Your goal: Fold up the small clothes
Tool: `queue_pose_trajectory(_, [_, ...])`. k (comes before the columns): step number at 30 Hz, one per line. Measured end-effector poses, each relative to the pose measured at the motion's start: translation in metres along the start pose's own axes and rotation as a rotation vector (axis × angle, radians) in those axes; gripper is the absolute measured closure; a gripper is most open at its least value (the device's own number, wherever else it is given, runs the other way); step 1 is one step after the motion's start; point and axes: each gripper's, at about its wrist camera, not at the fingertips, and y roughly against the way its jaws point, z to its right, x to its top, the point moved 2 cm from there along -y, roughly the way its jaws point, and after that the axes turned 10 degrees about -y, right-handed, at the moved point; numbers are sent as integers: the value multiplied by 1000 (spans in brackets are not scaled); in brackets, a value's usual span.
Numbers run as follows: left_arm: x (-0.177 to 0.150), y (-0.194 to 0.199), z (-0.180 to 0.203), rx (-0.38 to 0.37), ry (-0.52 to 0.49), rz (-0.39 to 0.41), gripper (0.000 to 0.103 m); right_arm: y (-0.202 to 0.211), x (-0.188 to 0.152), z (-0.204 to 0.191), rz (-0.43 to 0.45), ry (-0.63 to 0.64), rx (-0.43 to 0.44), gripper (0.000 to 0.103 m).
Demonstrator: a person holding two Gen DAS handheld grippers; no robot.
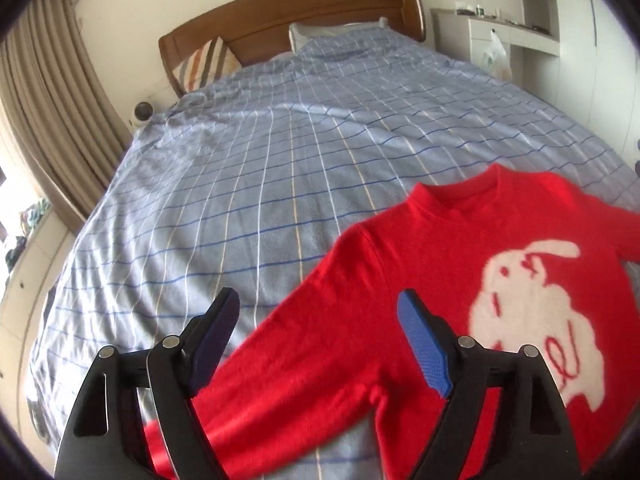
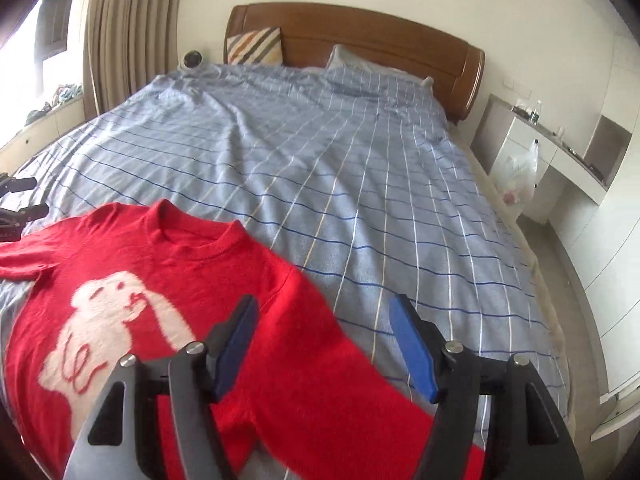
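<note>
Below the left gripper [image 1: 320,340], spread wide and holding nothing, one sleeve of the small red knitted sweater with a white animal motif [image 1: 460,280] lies flat on the blue checked bedspread [image 1: 240,200]. Rightward, the right gripper [image 2: 324,344], equally wide and empty, hovers over the other sleeve.

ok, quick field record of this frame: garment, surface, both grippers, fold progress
garment: red sweater with white animal graphic, lying front up, sleeves spread out
surface: bed with blue checked cover
left gripper: open, above the sweater's sleeve, holding nothing
right gripper: open, above the other sleeve, holding nothing
fold progress: none visible, sweater lies unfolded
background: wooden headboard, striped cushion
</note>
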Motion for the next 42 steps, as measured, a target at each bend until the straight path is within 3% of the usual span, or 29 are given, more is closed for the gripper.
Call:
queue_pose_trajectory(4, [-37,63,10,-47,76,23,12,91,-45,-14,99,38,55,28])
queue_pose_trajectory(7, [-60,99,20,-70,133,32,11,144,-82,-24,120,28,108,27])
queue_pose_trajectory(14, [-109,157,49,-87,170,33,7,203,-157,-39,23,-72,209,27])
queue_pose_trajectory(22, [-183,137,91,-196,288,-160,7,179,-248,-29,-211,-184,248,27])
queue_pose_trajectory(30, [-229,90,136,-131,189,-365,9,124,-285,-39,-423,-371,404,28])
queue_pose_trajectory(34, [-234,71,136,-154,244,-424,11,92,-294,-55,-507,-446,438,44])
queue_pose_trajectory(36, [-236,66,136,-170,274,-430,17,78,-298,-61,-543,-456,410,56])
queue_pose_trajectory(37, [-236,65,136,-188,289,-422,31,73,-300,-63,-551,-469,405,62])
queue_pose_trajectory(38, [-238,64,137,-211,306,-413,51,69,-303,-63,-560,-478,405,80])
queue_pose_trajectory(39, [-238,64,138,-239,318,-402,64,66,-305,-64,-566,-481,392,99])
queue_pose_trajectory(40, [-238,64,140,-269,319,-396,92,65,-305,-62,-567,-484,364,99])
queue_pose_trajectory(42, [-239,66,143,-256,303,-396,97,66,-307,-56,-569,-494,324,99])
